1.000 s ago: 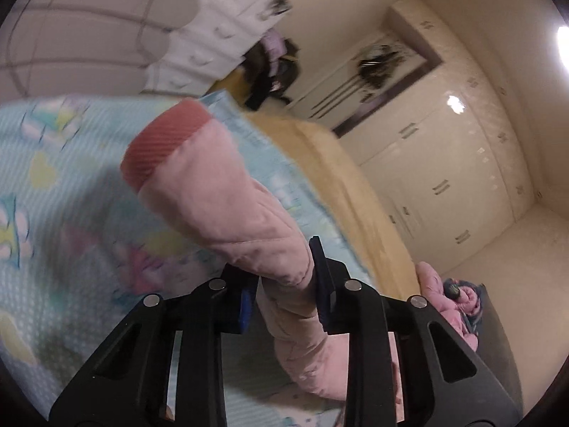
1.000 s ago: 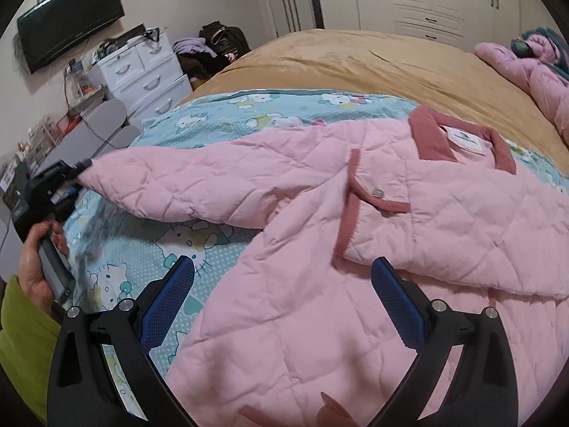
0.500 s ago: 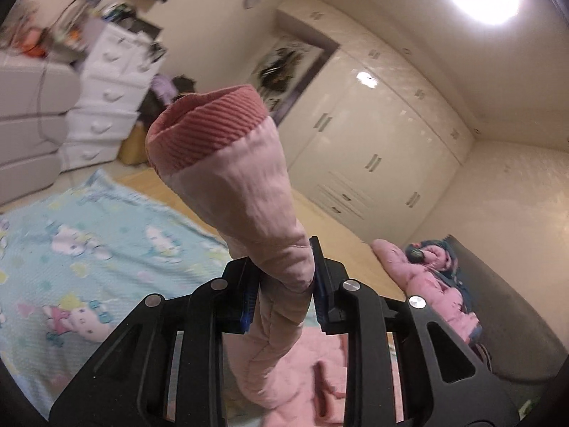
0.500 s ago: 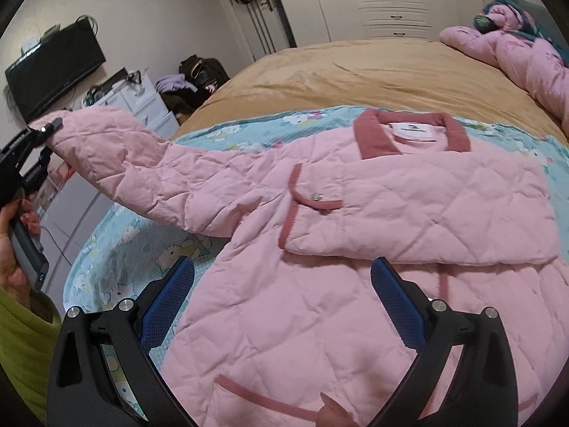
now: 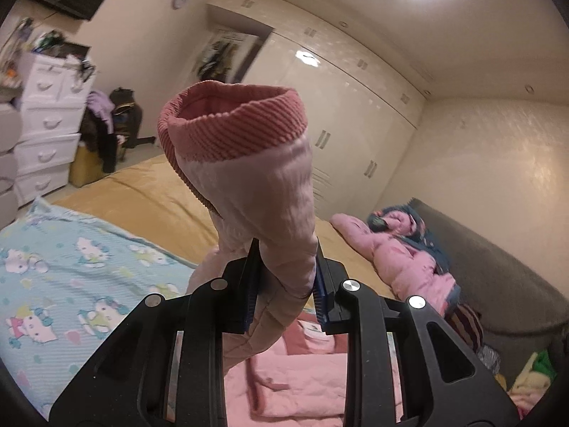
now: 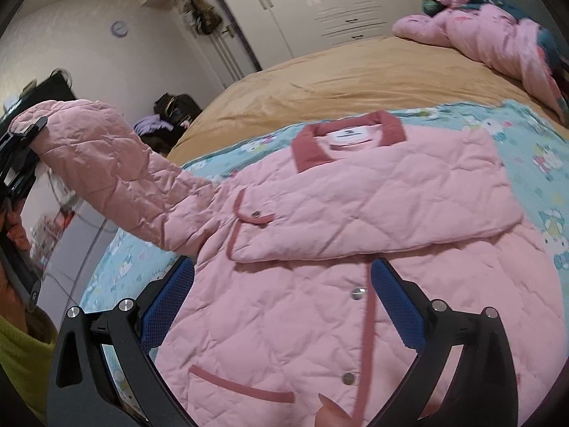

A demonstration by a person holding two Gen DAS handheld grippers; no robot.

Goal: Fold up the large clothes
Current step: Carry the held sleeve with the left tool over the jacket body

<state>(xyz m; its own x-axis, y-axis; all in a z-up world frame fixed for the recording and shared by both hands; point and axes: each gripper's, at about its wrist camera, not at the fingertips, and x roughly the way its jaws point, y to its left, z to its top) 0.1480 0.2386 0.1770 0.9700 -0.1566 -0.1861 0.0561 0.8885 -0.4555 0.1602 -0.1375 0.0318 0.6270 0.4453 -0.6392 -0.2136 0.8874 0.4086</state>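
Observation:
A pink quilted jacket (image 6: 355, 220) lies front up on a blue cartoon-print blanket (image 6: 540, 149), with its right sleeve folded across the chest. My left gripper (image 5: 286, 274) is shut on the other sleeve (image 5: 263, 192) just below its ribbed dark-pink cuff (image 5: 231, 128) and holds it raised in the air. In the right wrist view that sleeve (image 6: 106, 170) rises up and to the left from the jacket's shoulder to the left gripper (image 6: 17, 156). My right gripper (image 6: 284, 299) is open and empty, hovering over the jacket's lower front.
The blanket (image 5: 71, 267) covers a bed with a tan sheet (image 6: 338, 74). A pile of pink bedding (image 6: 498, 35) lies at the bed's far right. A white drawer unit (image 5: 46, 135) and a heap of dark clothes (image 5: 113, 128) stand left. Wardrobes (image 5: 355, 114) line the back wall.
My left gripper has lifted the sleeve from near the blanket high into the air and swung it toward the jacket. My right gripper has moved in closer over the jacket's front.

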